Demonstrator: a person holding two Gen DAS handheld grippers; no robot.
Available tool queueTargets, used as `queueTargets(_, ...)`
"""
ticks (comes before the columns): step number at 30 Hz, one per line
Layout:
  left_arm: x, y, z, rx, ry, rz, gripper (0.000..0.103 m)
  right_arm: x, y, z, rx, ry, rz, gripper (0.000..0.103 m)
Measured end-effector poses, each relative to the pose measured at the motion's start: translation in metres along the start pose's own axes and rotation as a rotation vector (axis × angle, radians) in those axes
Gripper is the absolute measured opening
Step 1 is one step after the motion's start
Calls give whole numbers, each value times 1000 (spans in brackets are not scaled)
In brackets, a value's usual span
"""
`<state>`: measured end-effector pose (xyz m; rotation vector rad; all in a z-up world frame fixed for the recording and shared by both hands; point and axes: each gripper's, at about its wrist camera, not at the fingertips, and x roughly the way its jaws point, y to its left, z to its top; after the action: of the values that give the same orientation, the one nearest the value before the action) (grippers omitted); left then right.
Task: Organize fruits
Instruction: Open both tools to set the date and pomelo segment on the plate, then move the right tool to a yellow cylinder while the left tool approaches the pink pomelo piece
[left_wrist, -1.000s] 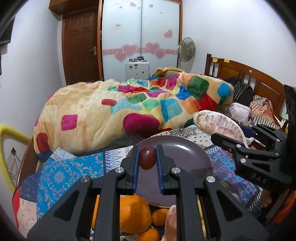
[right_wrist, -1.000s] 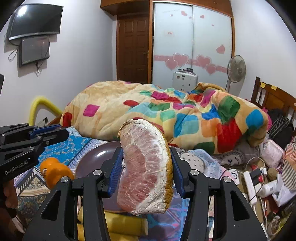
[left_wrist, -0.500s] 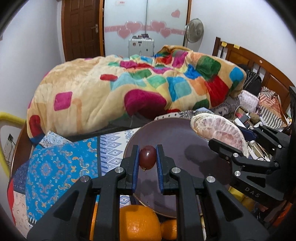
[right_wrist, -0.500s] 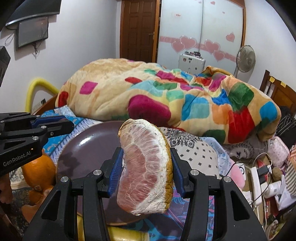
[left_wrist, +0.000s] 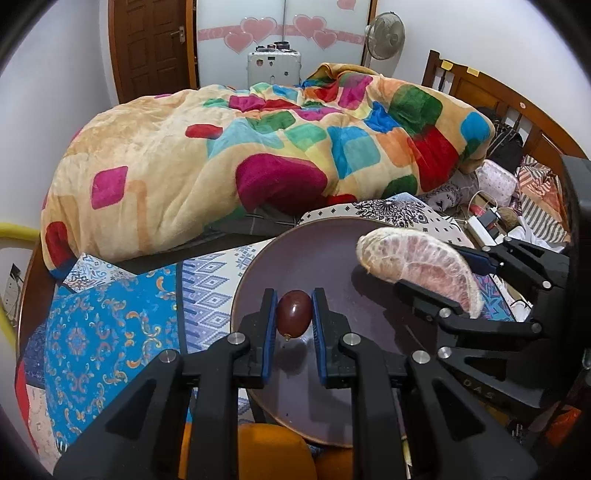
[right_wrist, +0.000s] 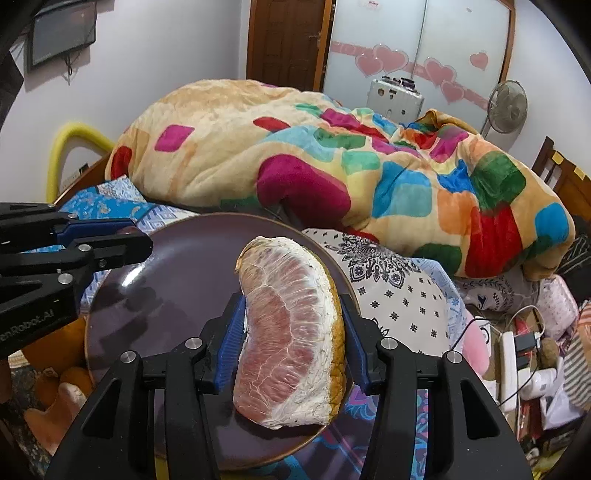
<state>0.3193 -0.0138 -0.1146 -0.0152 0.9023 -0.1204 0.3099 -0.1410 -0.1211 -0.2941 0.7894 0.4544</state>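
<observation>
below left tool: oranges (left_wrist: 271, 452) under the near rim of the plate, partly hidden by the fingers
under both tools: dark purple plate (left_wrist: 325, 258), bare surface, shadows of both loads on it
left of left tool: blue patterned cloth (left_wrist: 96, 325) on the bed
right of right tool: white patterned cloth (right_wrist: 399, 295), then clutter of cables and a power strip (right_wrist: 509, 354)
beyond plate: multicolour blanket (left_wrist: 229, 155) heaped across the bed
far: brown door (left_wrist: 151, 44), wardrobe with pink hearts (right_wrist: 413, 66), standing fan (right_wrist: 506, 107), white box (left_wrist: 273, 68), wooden headboard (left_wrist: 491, 92)
in the way: nothing between either load and the plate; whether either fruit touches the plate cannot be told
left view only: red grape seen clearly; right tool seen side-on with the pomelo poking past its tips
right view only: wall TV (right_wrist: 61, 33), yellow tube (right_wrist: 70, 144), left tool from the side at the plate's left rim, grape barely visible between its tips
left gripper (left_wrist: 294, 314): nearly closed, blue pads pinching a red grape (left_wrist: 293, 314) on both sides, over the near-left part of the plate
right gripper (right_wrist: 291, 332): partly spread, pads clamping a peeled pomelo segment (right_wrist: 291, 332) by its flat sides, pink flesh facing the camera, yellow rind on the right edge
pomelo place: over the right half of the plate, just beside the right rim
grape place: between the left tool's tips, left of the pomelo, well apart from it
</observation>
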Motion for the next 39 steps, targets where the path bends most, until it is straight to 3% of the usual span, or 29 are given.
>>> queueTargets(3, 2, -1, -1, 9, 6, 2, 24, 5, 0, 0, -1, 29, 13, 47)
queueTargets(5, 2, -1, -1, 6, -2, 8, 45, 7, -2, -1, 7, 43, 11, 47)
queueTargets(6, 1, 0, -1, 5, -11, 14, 48, 7, -2, -1, 13, 43, 10, 47)
queueTargets(12, -13, 2, -2, -5, -34, 21, 49, -11, -5, 1, 22, -9, -3, 50)
queueTargets(20, -61, -7, -17, 27, -119, 47, 54, -53, 2, -6, 26, -91, -3, 53)
queueTargets(23, -83, -9, -24, 26, -153, 54, 60, -72, 10, -12, 15, -128, -17, 57)
queueTargets(31, -131, -12, -49, 9, -197, 44, 63, -114, 21, -33, 26, -175, -19, 63)
queueTargets(39, -152, -9, -81, -1, -203, 47, 66, -143, 38, -60, 19, -221, -34, 70)
